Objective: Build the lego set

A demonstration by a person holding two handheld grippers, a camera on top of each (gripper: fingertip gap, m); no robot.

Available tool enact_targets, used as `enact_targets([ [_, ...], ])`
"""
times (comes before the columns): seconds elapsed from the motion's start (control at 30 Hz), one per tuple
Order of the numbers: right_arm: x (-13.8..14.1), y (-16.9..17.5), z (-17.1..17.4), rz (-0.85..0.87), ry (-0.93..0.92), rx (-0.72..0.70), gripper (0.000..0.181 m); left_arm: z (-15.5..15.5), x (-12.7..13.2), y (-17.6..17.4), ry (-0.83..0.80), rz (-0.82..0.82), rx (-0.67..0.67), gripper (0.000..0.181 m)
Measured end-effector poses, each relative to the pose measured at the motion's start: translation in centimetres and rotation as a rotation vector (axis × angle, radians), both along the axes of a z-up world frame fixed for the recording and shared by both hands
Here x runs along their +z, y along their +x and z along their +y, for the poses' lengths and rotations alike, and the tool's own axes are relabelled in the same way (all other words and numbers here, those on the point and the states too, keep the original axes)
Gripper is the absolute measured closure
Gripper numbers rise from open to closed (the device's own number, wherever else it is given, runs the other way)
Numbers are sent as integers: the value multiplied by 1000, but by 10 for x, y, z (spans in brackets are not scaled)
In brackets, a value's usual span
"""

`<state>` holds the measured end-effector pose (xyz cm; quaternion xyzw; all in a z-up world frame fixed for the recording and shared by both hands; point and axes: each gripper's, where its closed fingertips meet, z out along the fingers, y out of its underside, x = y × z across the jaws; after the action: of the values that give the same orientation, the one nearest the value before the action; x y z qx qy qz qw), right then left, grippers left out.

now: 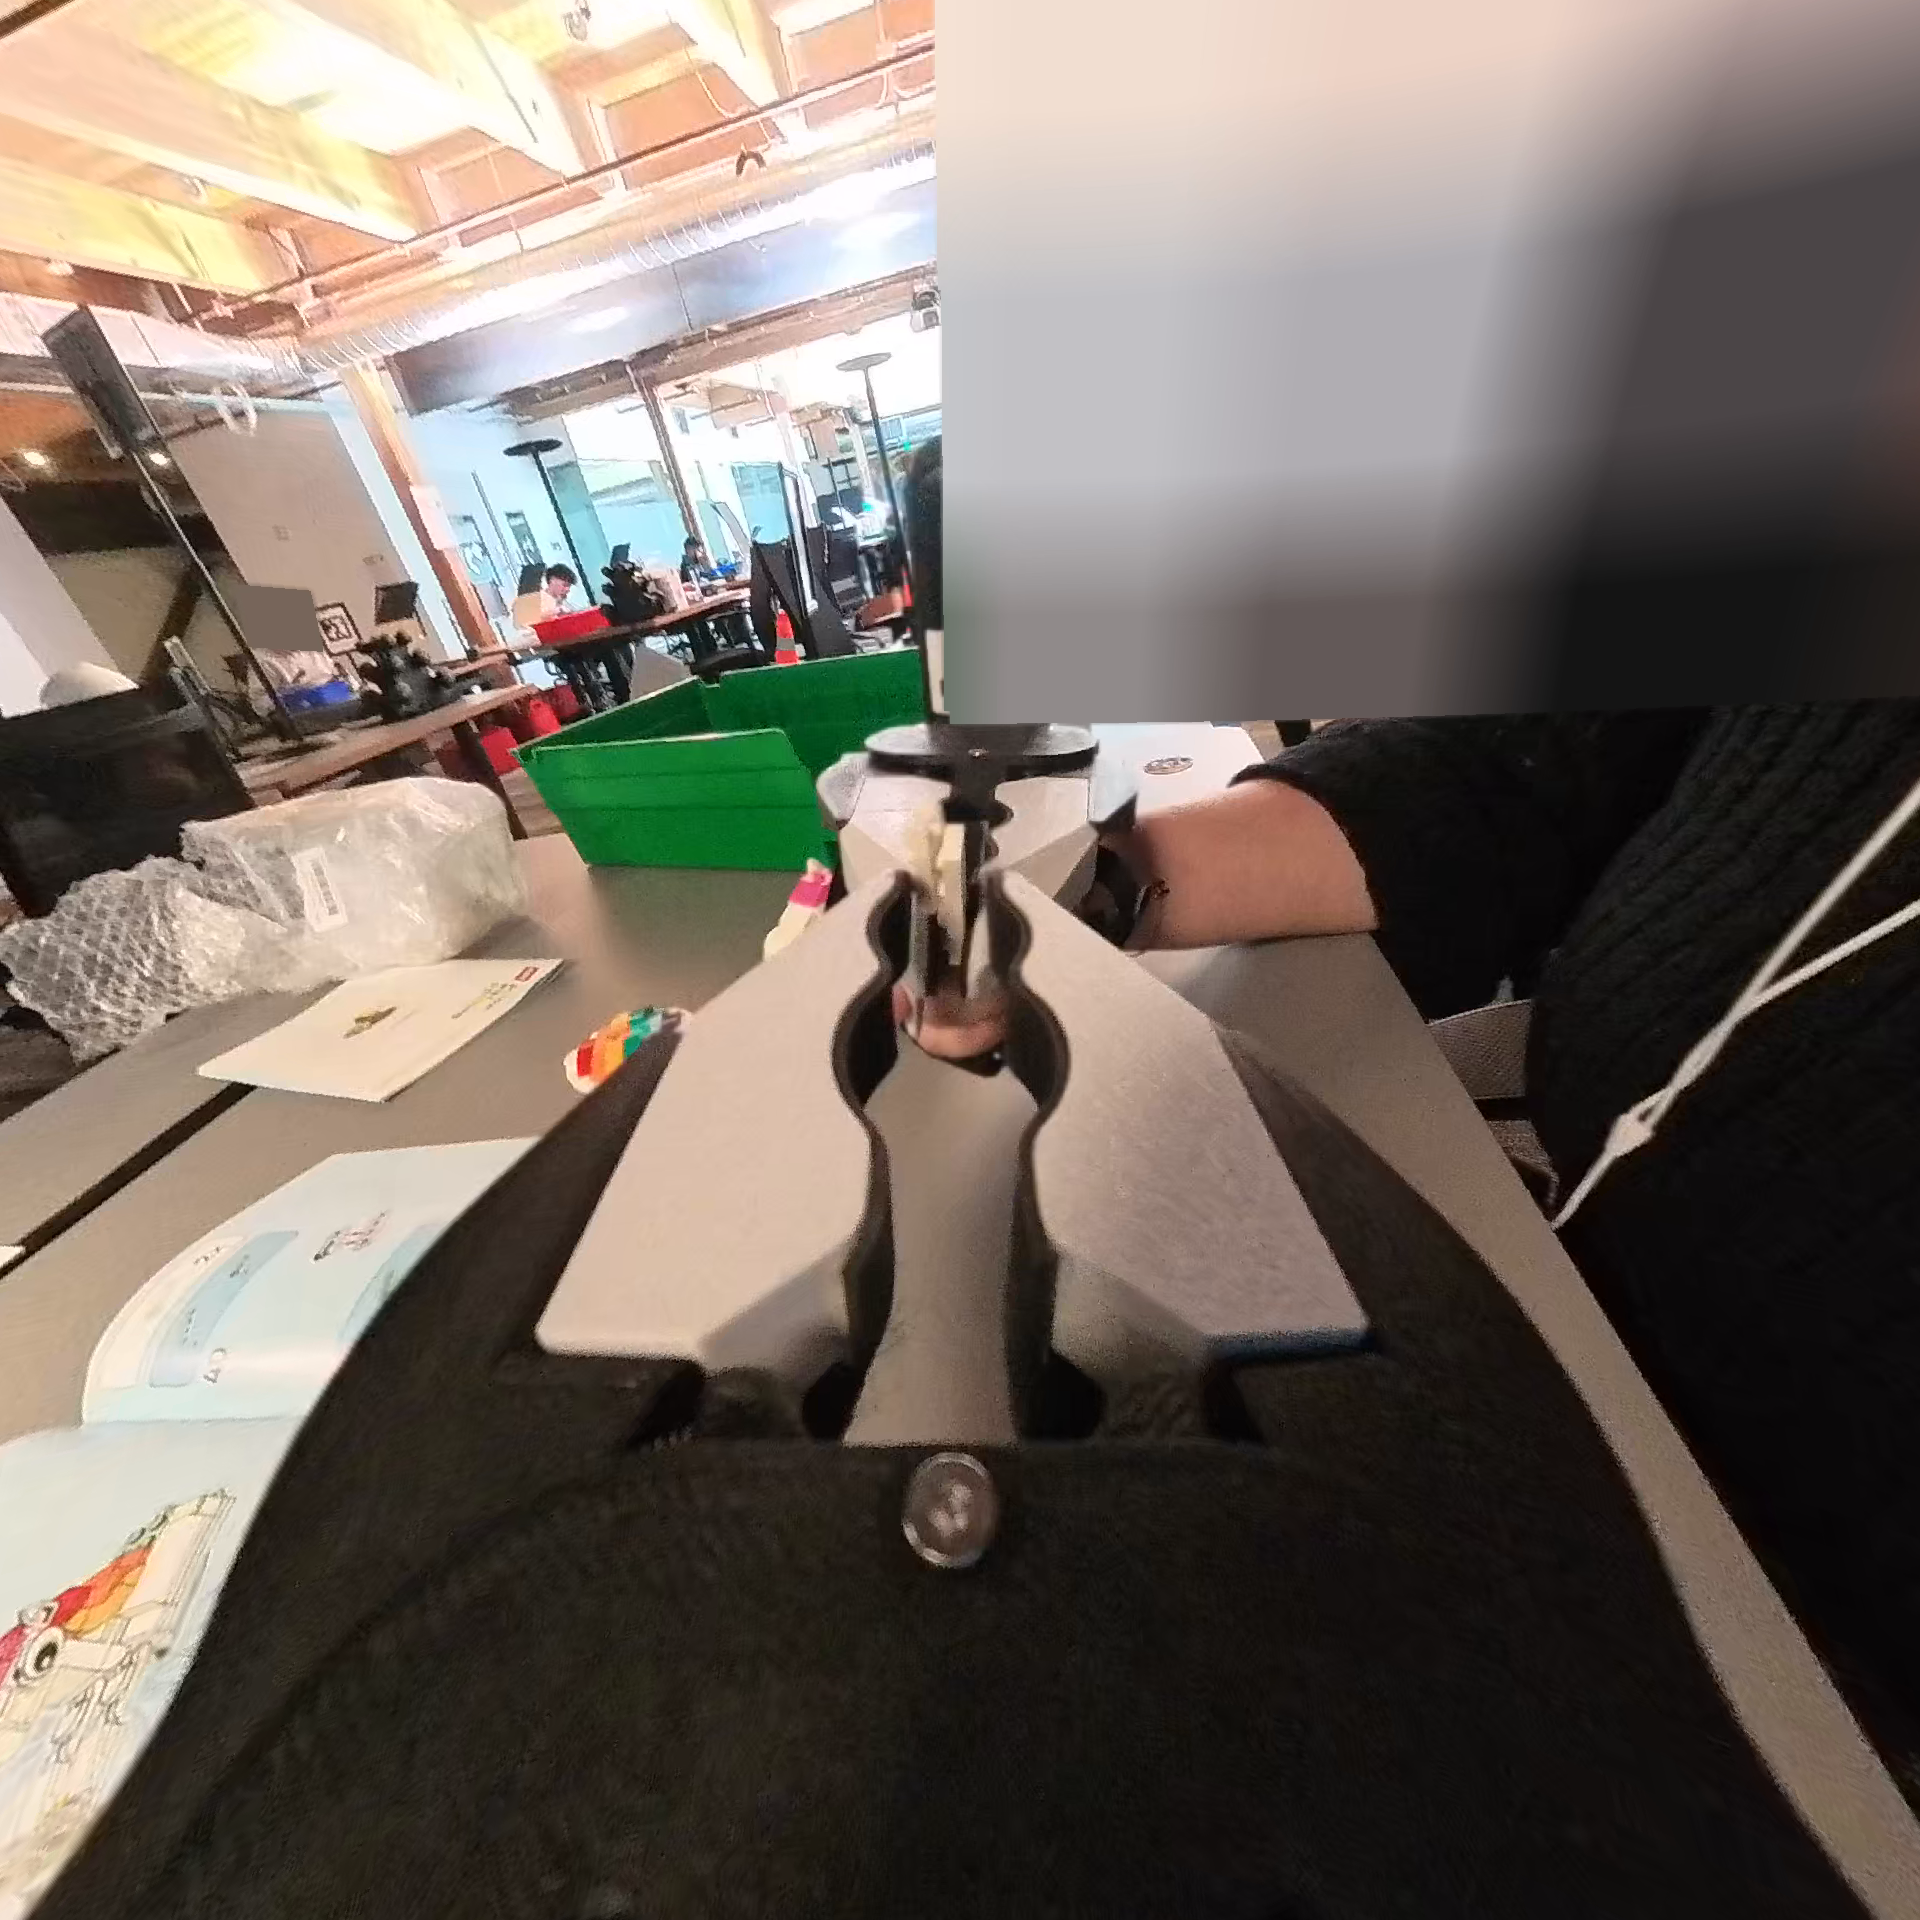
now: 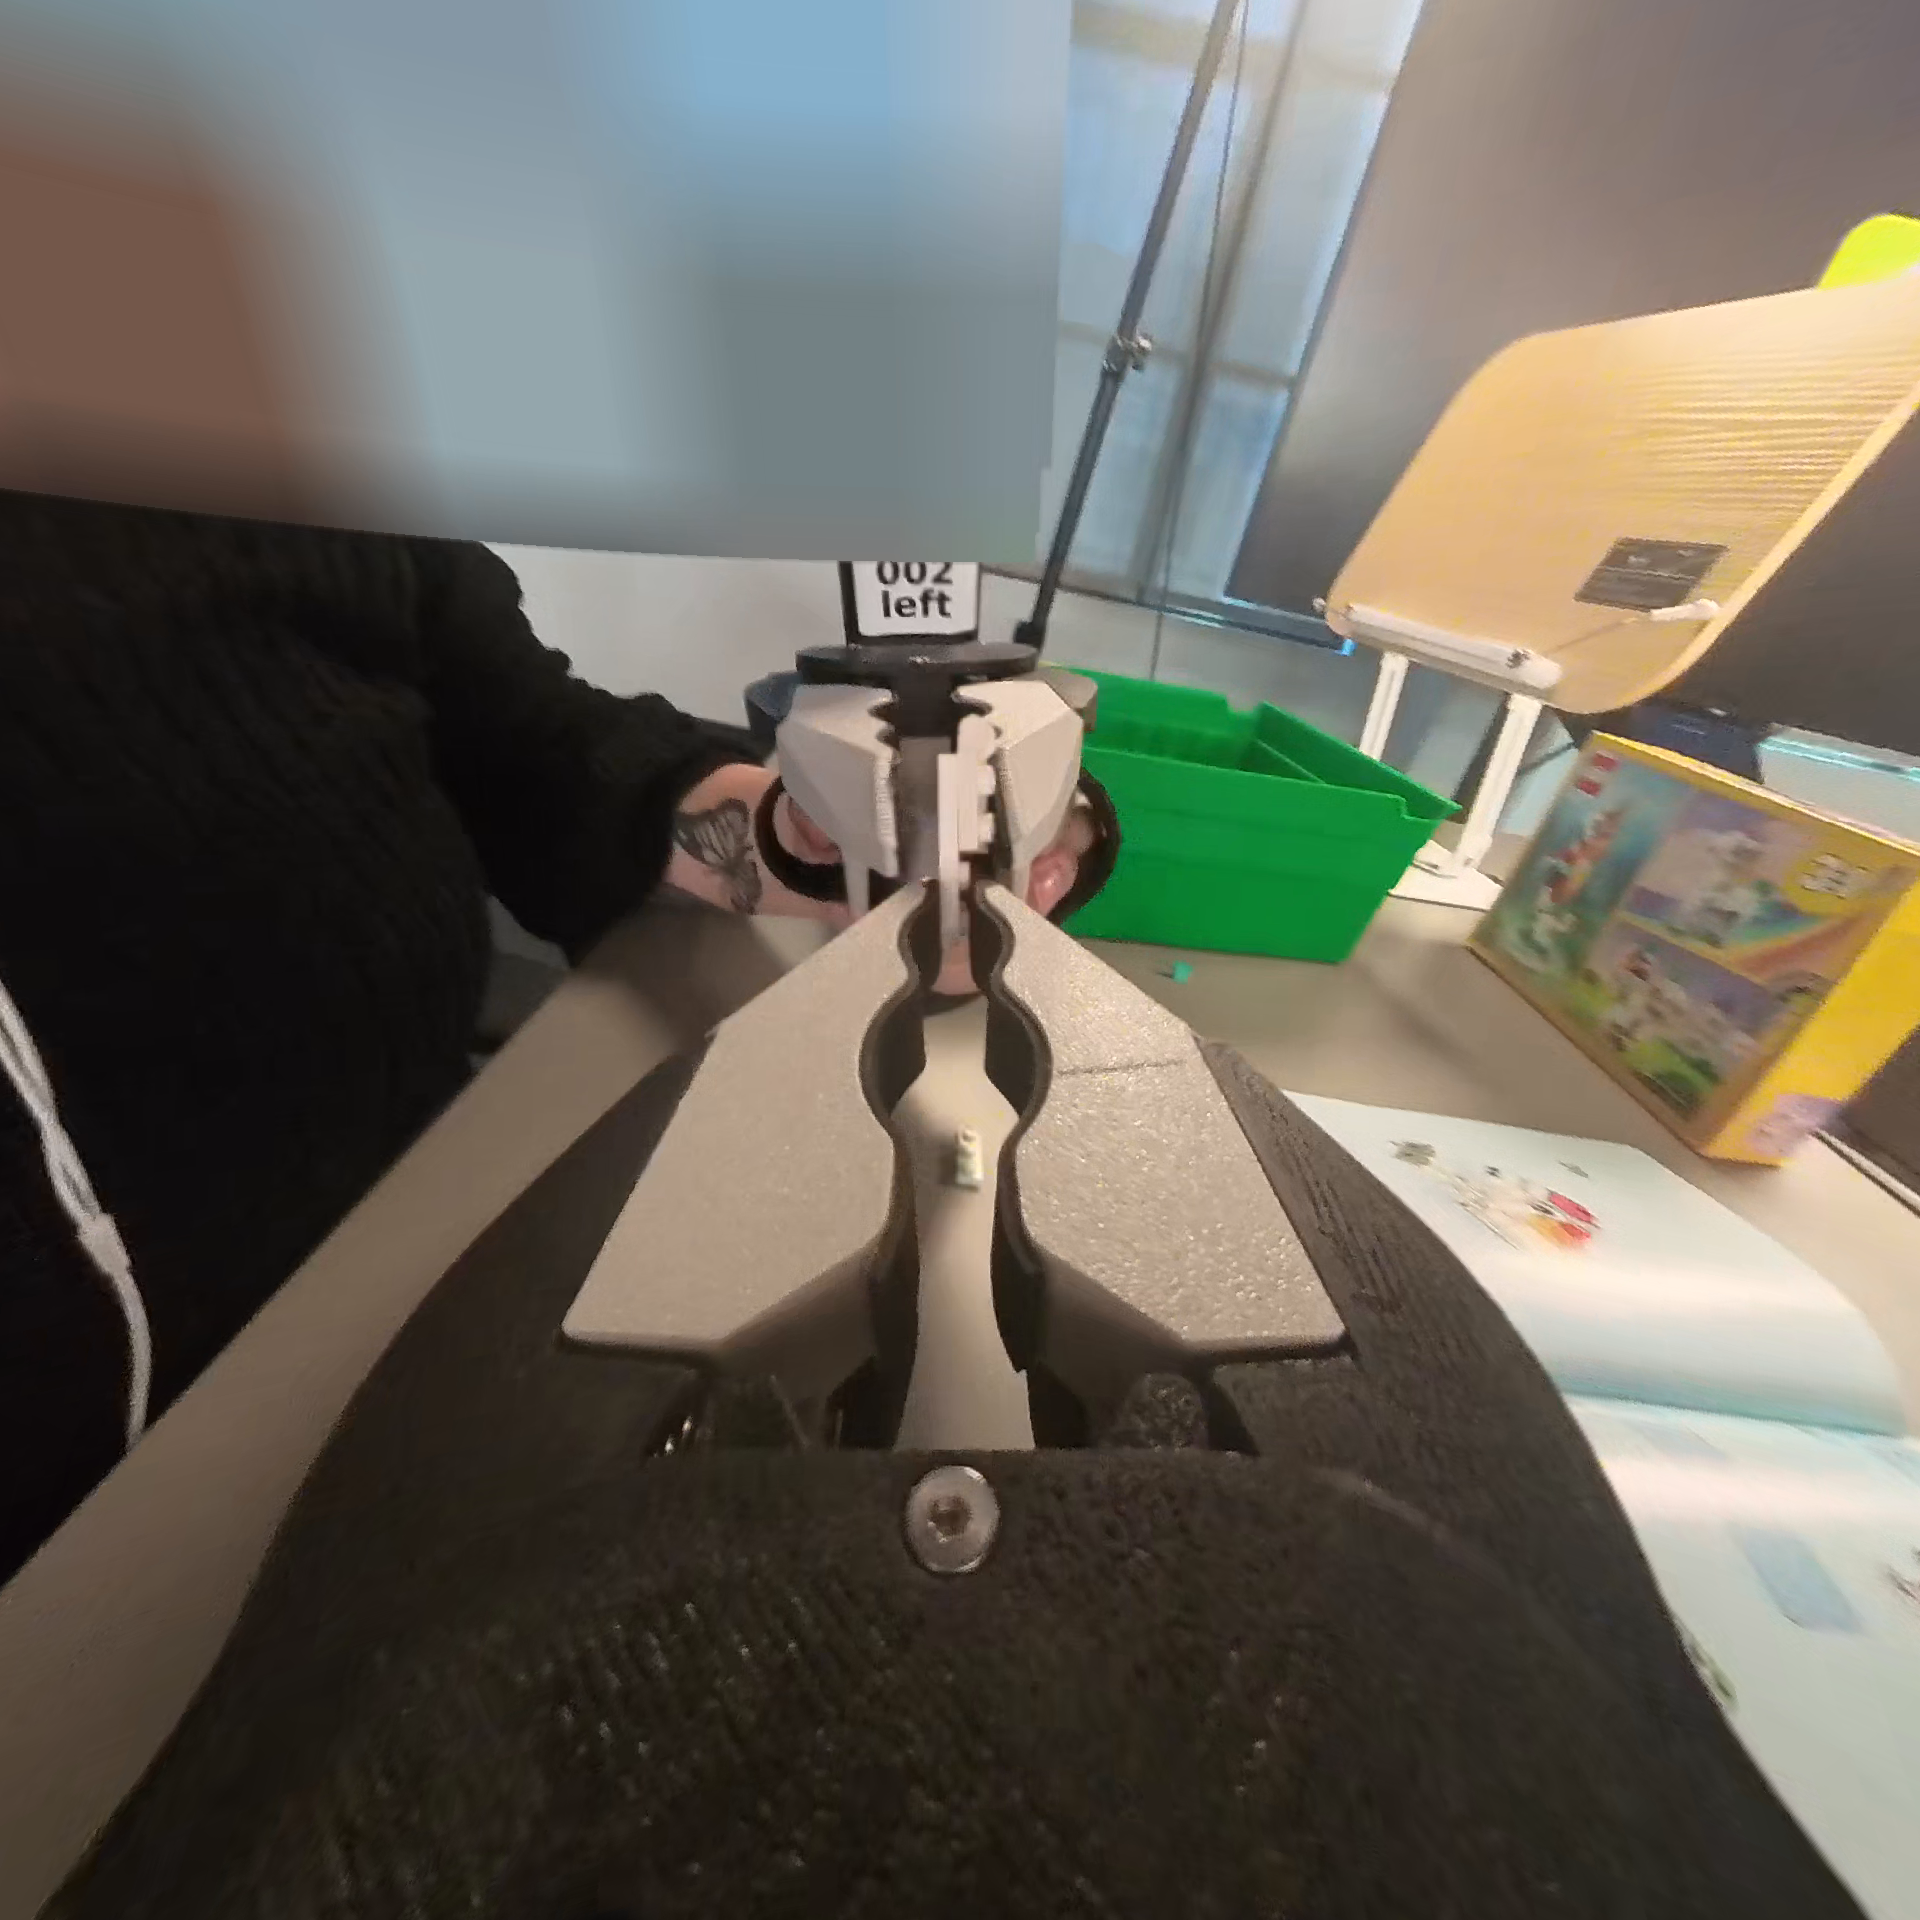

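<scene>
I have the two grey tongs meeting tip to tip above the near edge of the grey bench (image 2: 1299,997): the left tongs (image 1: 943,883) are closed on a small cream-white lego piece (image 1: 948,857), and the right tongs (image 2: 943,896) pinch a pale grey stepped lego piece (image 2: 961,800) at the same spot. I judge this a joining step, pressing one part onto the other; next I need the studs lined up squarely and a firm, straight squeeze without twisting. A tiny pale loose lego bit (image 2: 964,1156) lies on the bench below. Around are a green plastic bin (image 2: 1236,821), the yellow lego box (image 2: 1704,956), an open pale blue instruction booklet (image 2: 1538,1226), a colourful half-built lego model (image 1: 623,1039) and crumpled bubble wrap (image 1: 312,883), none blocking me.
</scene>
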<state>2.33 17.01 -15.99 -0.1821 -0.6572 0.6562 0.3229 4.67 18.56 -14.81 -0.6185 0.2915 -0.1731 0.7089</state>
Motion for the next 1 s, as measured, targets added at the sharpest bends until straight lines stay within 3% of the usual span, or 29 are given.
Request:
enact_targets([
  [0.33,4,2,-1,0,-56,40,179,-2,8,-1,-13,-36,-14,173],
  [0.63,6,-5,7,28,-47,-45,178,5,9,-8,48,37,105,173],
  [0.77,0,-15,14,70,75,-177,176,12,-2,-19,20,133,193,173],
  [0.87,-11,-17,16,65,210,-217,157,16,-12,-23,-9,214,232,173],
  [1.0,-26,-18,16,23,298,-218,163,15,-19,-19,-48,227,194,173],
])
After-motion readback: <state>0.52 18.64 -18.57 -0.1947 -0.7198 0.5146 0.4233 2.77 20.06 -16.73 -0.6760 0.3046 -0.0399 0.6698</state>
